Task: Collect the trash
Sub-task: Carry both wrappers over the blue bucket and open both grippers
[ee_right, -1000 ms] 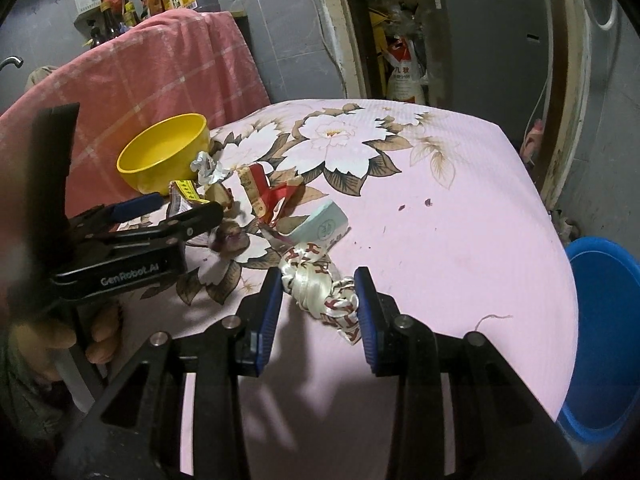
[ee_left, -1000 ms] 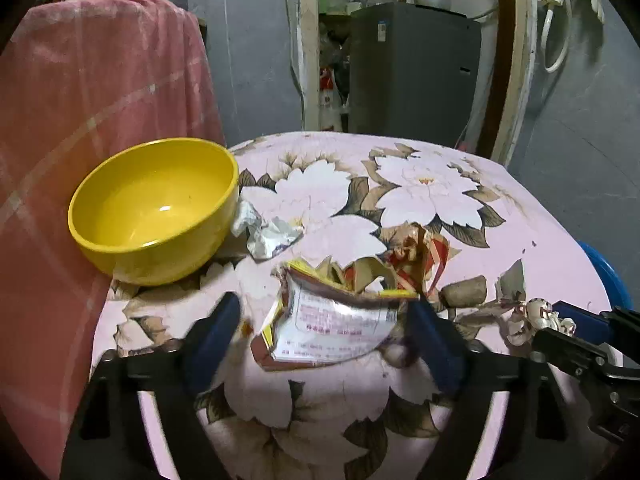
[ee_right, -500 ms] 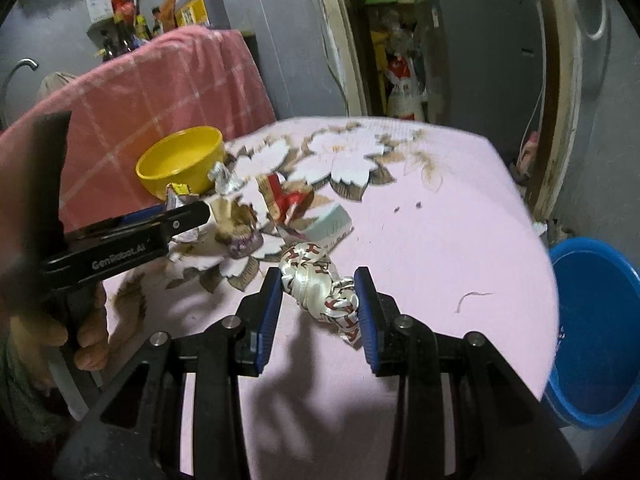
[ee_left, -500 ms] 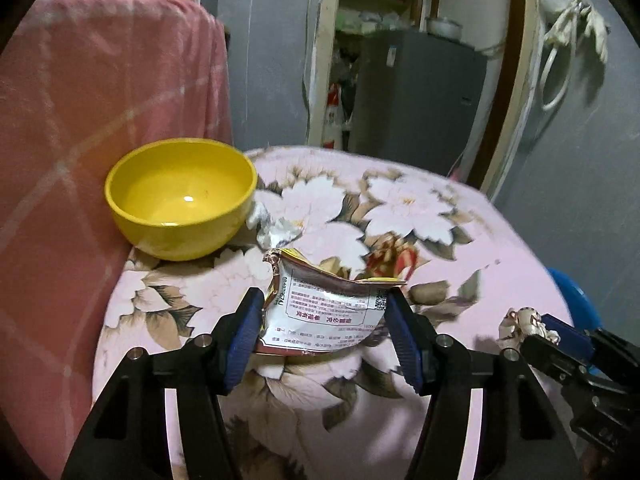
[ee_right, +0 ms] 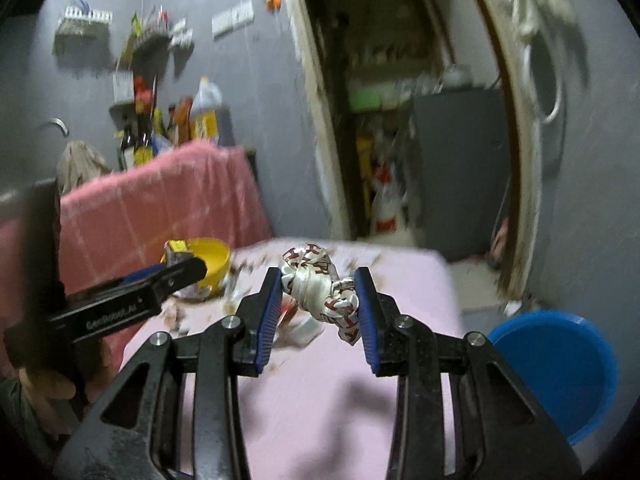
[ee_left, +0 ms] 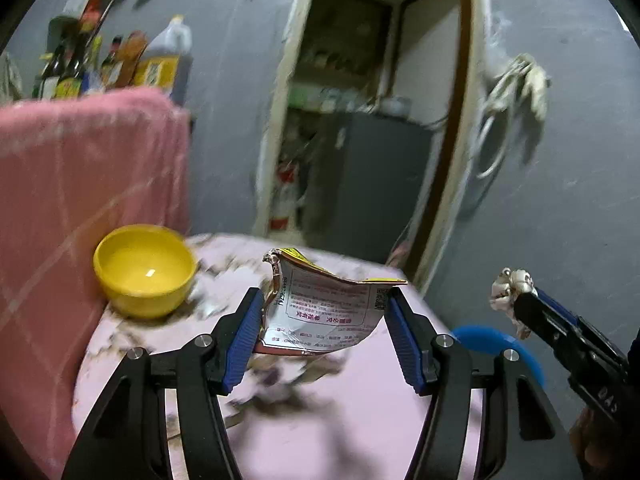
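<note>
Gripping a torn snack wrapper (ee_left: pixel 326 312) between its blue-padded fingers (ee_left: pixel 246 334), the left gripper (ee_left: pixel 324 332) holds the packet clear above the pink desk (ee_left: pixel 360 420), printed white side facing the camera and the yellow edge uppermost. The right gripper (ee_right: pixel 318 312) is likewise closed on trash: a crumpled, knotted white wrapper with red lettering (ee_right: pixel 318 292) sits pinched between its two fingers (ee_right: pixel 268 316), also lifted off the desk. In the left wrist view that same white wrapper (ee_left: pixel 512 290) shows at the tip of the right gripper (ee_left: pixel 532 308), off to the right of the snack wrapper and above the blue bucket (ee_left: pixel 500 344). The bucket (ee_right: pixel 560 368) stands below the desk's right edge. A yellow bowl (ee_left: pixel 146 270) rests on the desk to the left of the snack wrapper, next to a pink checked cloth (ee_left: pixel 80 184) draped beside the desk. A few more scraps of litter (ee_right: pixel 296 326) lie on the desk between the bowl and the white wrapper, though they are too blurred to identify. Behind the bowl, bottles (ee_left: pixel 116 64) stand against the grey wall.
</note>
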Demonstrator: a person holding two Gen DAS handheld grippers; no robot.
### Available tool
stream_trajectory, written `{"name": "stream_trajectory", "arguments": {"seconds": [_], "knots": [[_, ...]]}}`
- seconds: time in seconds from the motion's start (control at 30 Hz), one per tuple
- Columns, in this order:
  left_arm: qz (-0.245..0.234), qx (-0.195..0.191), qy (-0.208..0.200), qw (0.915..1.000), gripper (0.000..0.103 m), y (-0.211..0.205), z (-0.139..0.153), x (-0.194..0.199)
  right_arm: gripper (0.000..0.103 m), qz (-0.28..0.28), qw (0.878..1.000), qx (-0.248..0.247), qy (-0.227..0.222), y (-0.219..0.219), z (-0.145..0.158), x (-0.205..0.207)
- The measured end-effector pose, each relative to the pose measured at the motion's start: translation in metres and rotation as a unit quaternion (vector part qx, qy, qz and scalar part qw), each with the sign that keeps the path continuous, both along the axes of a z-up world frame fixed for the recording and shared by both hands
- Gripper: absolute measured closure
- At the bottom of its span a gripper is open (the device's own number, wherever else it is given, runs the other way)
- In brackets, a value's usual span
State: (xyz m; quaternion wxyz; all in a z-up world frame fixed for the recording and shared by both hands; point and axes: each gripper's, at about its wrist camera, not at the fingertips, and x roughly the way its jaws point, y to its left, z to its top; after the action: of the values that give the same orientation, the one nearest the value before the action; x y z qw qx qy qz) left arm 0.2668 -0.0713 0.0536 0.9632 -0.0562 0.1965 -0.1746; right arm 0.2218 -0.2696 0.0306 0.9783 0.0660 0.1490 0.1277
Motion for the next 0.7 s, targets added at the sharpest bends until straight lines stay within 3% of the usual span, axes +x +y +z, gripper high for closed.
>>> {"name": "stream_trajectory", "arguments": {"seconds": [0.2,0.33,0.53,0.7], "knots": [[-0.054,-0.031,-0.051,0.9968,0.047,-0.045,0.032,-0.01,0.041,-0.063,0.995,-0.023,-0.073,-0.039,0.032,-0.026],[-0.097,-0.027,-0.063,0.9929,0.047,-0.083,0.042,-0.007,0.04,-0.105,0.989,-0.033,-0.095,-0.067,0.043,-0.036],[-0.162,-0.016,-0.031,0.9863,0.047,-0.142,0.036,0.011,0.039,-0.158,0.983,-0.03,-0.084,-0.117,0.04,-0.043],[-0.184,0.029,0.013,0.9825,0.047,-0.189,0.02,0.028,0.039,-0.203,0.979,-0.004,-0.033,-0.162,0.014,-0.036]]}}
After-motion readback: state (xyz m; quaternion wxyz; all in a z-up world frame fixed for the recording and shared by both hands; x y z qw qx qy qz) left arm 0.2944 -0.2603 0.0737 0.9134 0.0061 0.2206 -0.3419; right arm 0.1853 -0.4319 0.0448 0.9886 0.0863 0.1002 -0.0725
